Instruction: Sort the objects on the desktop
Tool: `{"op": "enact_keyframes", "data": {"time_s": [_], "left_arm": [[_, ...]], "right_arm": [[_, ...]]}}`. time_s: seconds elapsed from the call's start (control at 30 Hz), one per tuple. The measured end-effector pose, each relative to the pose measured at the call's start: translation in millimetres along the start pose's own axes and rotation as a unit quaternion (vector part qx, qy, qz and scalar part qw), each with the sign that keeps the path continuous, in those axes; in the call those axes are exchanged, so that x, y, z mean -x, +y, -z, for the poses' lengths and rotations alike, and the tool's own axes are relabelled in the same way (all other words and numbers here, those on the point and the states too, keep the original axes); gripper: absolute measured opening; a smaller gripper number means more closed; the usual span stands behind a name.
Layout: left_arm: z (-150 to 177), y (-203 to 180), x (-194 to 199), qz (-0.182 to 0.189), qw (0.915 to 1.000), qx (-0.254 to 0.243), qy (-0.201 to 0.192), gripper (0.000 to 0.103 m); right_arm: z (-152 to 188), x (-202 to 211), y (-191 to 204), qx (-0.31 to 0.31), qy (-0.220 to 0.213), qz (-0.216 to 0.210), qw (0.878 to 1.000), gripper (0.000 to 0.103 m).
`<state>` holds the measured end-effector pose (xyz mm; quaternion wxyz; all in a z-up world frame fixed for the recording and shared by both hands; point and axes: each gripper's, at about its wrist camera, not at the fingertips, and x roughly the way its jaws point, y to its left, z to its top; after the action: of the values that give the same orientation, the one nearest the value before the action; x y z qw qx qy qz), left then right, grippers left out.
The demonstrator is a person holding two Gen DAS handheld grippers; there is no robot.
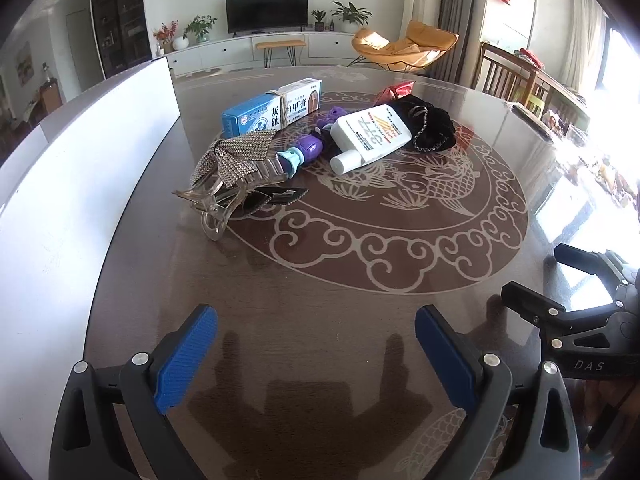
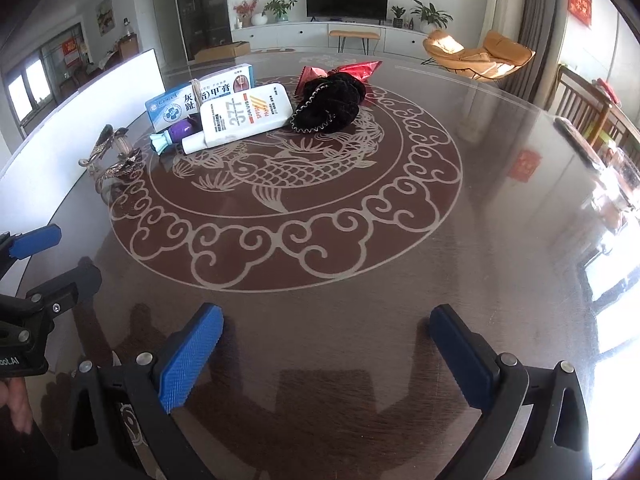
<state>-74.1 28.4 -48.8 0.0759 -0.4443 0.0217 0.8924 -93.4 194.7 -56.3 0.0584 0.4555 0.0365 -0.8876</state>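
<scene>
A cluster of objects lies at the far side of the round table (image 1: 320, 312): a blue-and-white medicine box (image 1: 272, 108) (image 2: 200, 96), a white sunscreen tube (image 1: 370, 136) (image 2: 240, 118), a purple and teal toy (image 1: 308, 150) (image 2: 176, 134), a black scrunchie (image 1: 430, 122) (image 2: 330, 102), a red wrapper (image 1: 398, 90) (image 2: 352, 70) and a rhinestone hair claw (image 1: 232, 176) (image 2: 114, 158). My left gripper (image 1: 316, 354) is open and empty above the near table. My right gripper (image 2: 326, 354) is open and empty too, to the right of the left one.
A white board (image 1: 80, 184) (image 2: 92, 108) runs along the table's left edge. Wooden chairs (image 1: 516, 76) and clutter stand at the right. The right gripper's black body (image 1: 576, 312) shows in the left view; the left gripper's body (image 2: 36, 288) and a hand show in the right view.
</scene>
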Motion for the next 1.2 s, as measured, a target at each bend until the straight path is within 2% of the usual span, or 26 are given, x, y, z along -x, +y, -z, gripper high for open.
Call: {"op": "enact_keyframes", "data": {"time_s": [0.17,0.7,1.2], "left_arm": [[4.0,11.0,-6.0,0.017,0.9995,0.027,-0.003,0.101],[4.3,-1.1,-12.4,-0.014,0.9998,-0.007,0.012,0.103],[4.4,-0.4,-12.0,-0.015,0.9998,-0.006,0.012,0.103]], "right_arm": [[0.1,0.4,0.0,0.0,0.0,0.0,1.0,0.103],[-0.3,0.1,-0.1,-0.001,0.0,0.0,1.0,0.103],[-0.3,0.0,-0.1,-0.001,0.0,0.0,1.0,0.103]]}}
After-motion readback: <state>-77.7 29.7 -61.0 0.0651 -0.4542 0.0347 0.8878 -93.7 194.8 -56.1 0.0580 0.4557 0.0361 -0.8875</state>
